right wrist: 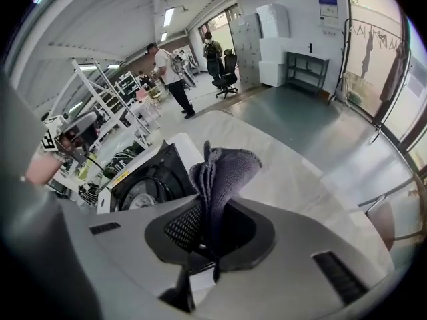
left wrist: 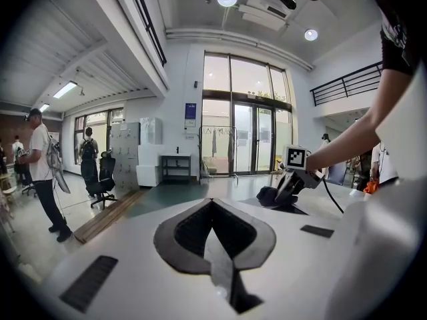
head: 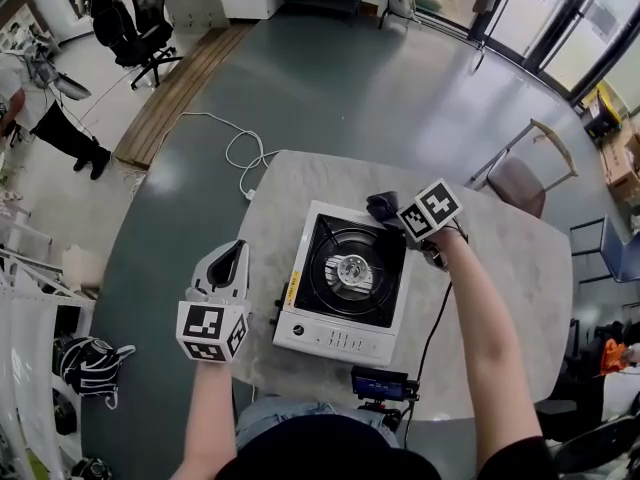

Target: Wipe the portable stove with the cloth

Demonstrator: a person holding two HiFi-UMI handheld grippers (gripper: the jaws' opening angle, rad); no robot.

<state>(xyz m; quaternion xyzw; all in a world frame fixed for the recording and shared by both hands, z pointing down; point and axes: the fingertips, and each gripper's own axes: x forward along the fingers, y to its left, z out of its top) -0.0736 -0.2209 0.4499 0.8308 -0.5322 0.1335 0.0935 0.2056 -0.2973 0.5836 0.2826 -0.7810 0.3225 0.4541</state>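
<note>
Right gripper view, right gripper (right wrist: 208, 202) fingers clamped on cloth (right wrist: 223, 171) by stove (right wrist: 143, 179), left gripper (left wrist: 212, 209) fingers closed, empty

The cloth (right wrist: 227, 169) is seen as a grey, soft, nubby textile. The portable stove (head: 335, 336) is cased in glossy white painted metal, with a black, faintly shiny top pan and a bright bare-metal burner (head: 352, 268). The left gripper (left wrist: 212, 209) and right gripper (right wrist: 212, 212) are shelled in matt white plastic and lined with dark gridded pads (right wrist: 181, 229). The table (head: 510, 268) is topped with a pale, mottled, stone-like matt surface. The floor (head: 380, 78) is finished smooth and glossy.
</note>
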